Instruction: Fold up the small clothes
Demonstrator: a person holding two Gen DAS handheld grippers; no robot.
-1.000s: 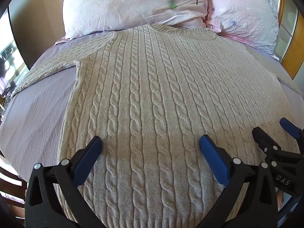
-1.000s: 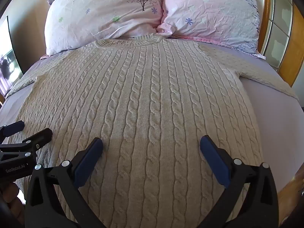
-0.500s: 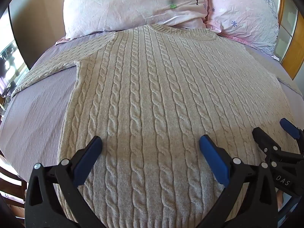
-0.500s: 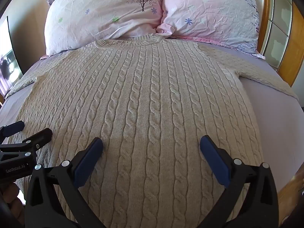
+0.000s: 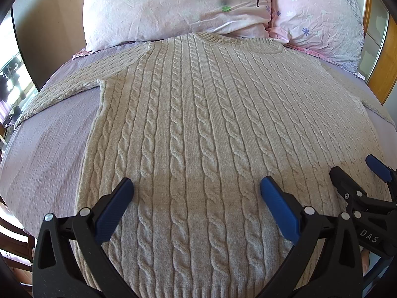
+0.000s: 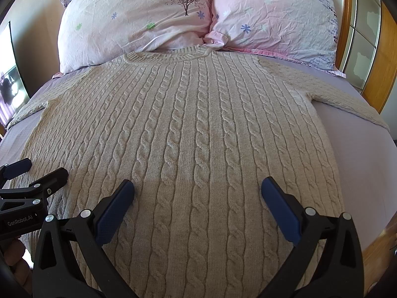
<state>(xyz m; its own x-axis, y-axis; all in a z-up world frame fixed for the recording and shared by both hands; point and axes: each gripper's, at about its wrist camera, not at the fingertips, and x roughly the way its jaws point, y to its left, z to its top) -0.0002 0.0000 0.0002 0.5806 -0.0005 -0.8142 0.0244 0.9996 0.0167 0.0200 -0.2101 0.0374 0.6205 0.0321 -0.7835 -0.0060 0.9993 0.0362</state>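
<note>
A beige cable-knit sweater (image 5: pixel 198 129) lies flat and face up on the bed, collar toward the pillows, both sleeves spread sideways; it also shows in the right wrist view (image 6: pixel 188 134). My left gripper (image 5: pixel 196 188) is open and empty, hovering over the sweater's lower left part. My right gripper (image 6: pixel 198 188) is open and empty over the lower right part. The right gripper shows at the right edge of the left wrist view (image 5: pixel 357 173). The left gripper shows at the left edge of the right wrist view (image 6: pixel 42 168).
The lilac bedsheet (image 5: pixel 44 154) lies bare left of the sweater and on the right (image 6: pixel 357 154). Two pink flowered pillows (image 6: pixel 139 19) (image 6: pixel 275 17) stand at the head. A wooden headboard frame (image 6: pixel 387 57) rises at the right.
</note>
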